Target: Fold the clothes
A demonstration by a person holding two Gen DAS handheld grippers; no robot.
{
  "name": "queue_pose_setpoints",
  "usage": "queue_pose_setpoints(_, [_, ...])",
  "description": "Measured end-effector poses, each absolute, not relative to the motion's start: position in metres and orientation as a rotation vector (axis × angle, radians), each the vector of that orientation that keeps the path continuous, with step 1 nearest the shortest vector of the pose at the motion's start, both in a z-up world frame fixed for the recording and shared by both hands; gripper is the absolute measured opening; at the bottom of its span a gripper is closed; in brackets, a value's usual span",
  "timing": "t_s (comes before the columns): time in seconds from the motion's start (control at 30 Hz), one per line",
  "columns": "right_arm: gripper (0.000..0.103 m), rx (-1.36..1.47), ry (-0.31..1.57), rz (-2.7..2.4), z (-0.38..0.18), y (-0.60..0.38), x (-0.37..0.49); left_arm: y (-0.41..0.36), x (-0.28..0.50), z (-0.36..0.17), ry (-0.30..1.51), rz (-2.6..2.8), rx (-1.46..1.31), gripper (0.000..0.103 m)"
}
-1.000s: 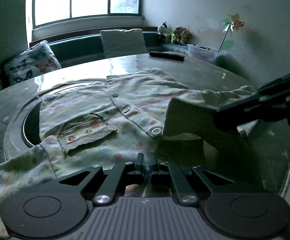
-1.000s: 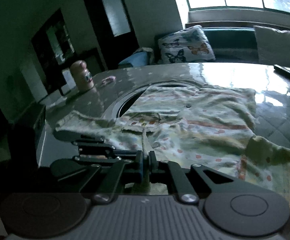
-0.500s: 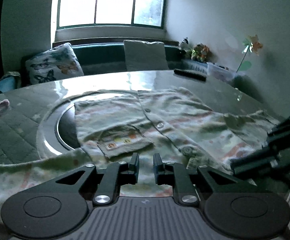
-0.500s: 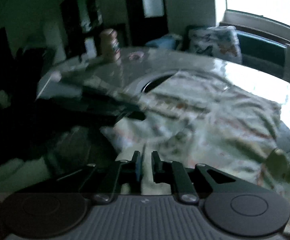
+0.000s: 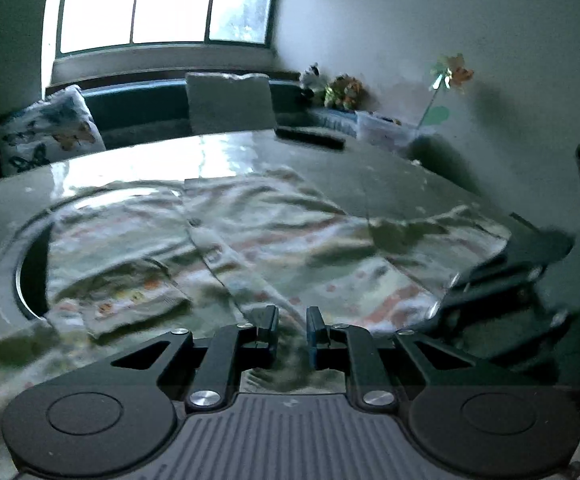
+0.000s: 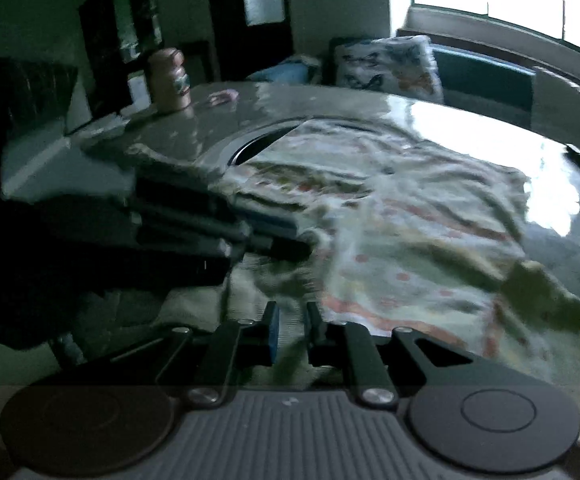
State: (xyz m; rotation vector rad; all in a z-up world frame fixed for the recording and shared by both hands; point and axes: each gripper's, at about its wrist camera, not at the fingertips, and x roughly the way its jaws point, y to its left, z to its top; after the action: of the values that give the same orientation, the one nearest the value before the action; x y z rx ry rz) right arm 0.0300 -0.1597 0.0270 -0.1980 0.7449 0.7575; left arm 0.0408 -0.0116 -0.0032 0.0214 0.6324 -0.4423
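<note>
A patterned shirt is lying spread on the round table, a remote beyond it. Both the left gripper and right gripper have just been opening slightly, hovering over cloth, gripping nothing. Only the right view is showing a bottle.

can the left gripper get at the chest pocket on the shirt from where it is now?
Probably yes. The left gripper sits over the shirt hem, jaws apart with nothing between them. The pocket lies flat just ahead and to its left, uncovered; the right gripper is off on the other side.
</note>
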Motion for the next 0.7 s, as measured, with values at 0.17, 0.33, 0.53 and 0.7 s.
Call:
queue_pose_setpoints(0.17, [0.018, -0.134, 0.734, 0.645, 0.028, -0.187, 0.039, -0.016, 0.037, -0.014, 0.659, -0.453, 0.051, 0.016])
queue_pose_setpoints(0.33, [0.018, -0.100, 0.785, 0.560, 0.018, -0.210, 0.046, -0.016, 0.036, -0.014, 0.658, -0.456, 0.060, 0.016])
queue_pose_setpoints(0.53, [0.024, -0.056, 0.778, 0.485, 0.025, -0.246, 0.038, -0.016, 0.036, -0.014, 0.656, -0.457, 0.070, 0.016])
queue_pose_setpoints(0.7, [0.024, 0.018, 0.767, 0.269, 0.023, -0.296, 0.038, -0.017, 0.035, -0.014, 0.654, -0.459, 0.079, 0.016])
